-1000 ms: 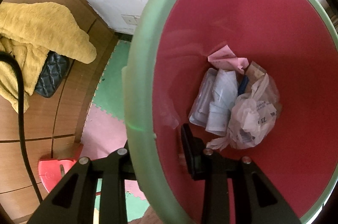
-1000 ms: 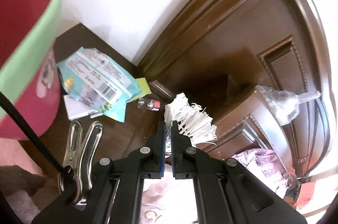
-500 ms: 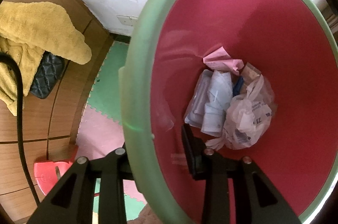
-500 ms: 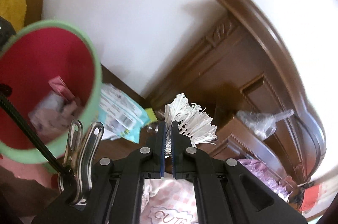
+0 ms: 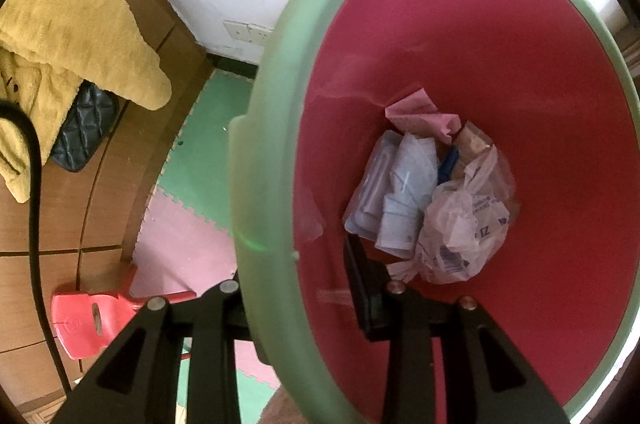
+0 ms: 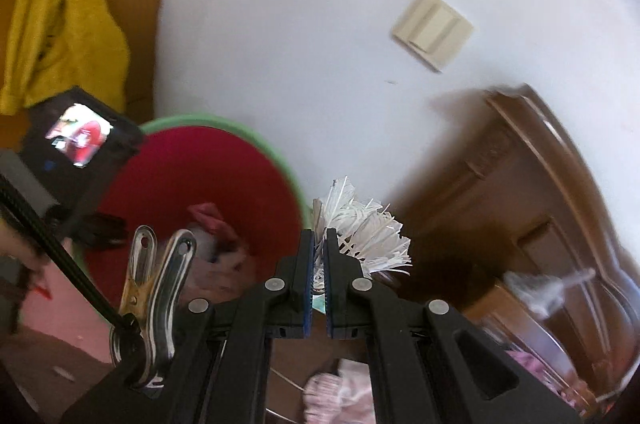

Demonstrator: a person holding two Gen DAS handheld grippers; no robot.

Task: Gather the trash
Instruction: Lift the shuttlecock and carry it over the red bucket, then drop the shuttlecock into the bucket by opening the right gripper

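A red bin with a green rim (image 5: 260, 128) fills the left wrist view. My left gripper (image 5: 294, 288) is shut on that rim, one finger outside and one inside the wall. At the bin's bottom lies crumpled trash (image 5: 436, 200): a plastic bag, white wrappers, pink paper. In the right wrist view my right gripper (image 6: 319, 244) is shut on a bundle of shredded white paper (image 6: 360, 228), held up in the air just right of the red bin (image 6: 256, 148). The left gripper's camera unit (image 6: 76, 140) shows at the bin's left edge.
A yellow towel (image 5: 76, 36) and a dark quilted pouch (image 5: 86, 128) lie on wooden furniture at left. Pink and green foam mats (image 5: 188, 200) cover the floor, with a red plastic object (image 5: 92, 316) on them. Dark carved wooden furniture (image 6: 532, 192) stands right, a wall switch (image 6: 432, 28) above.
My right gripper has risen and tilted up with the shredded paper, swinging from the dark tabletop toward the bin. The left gripper and the bin have stayed put.
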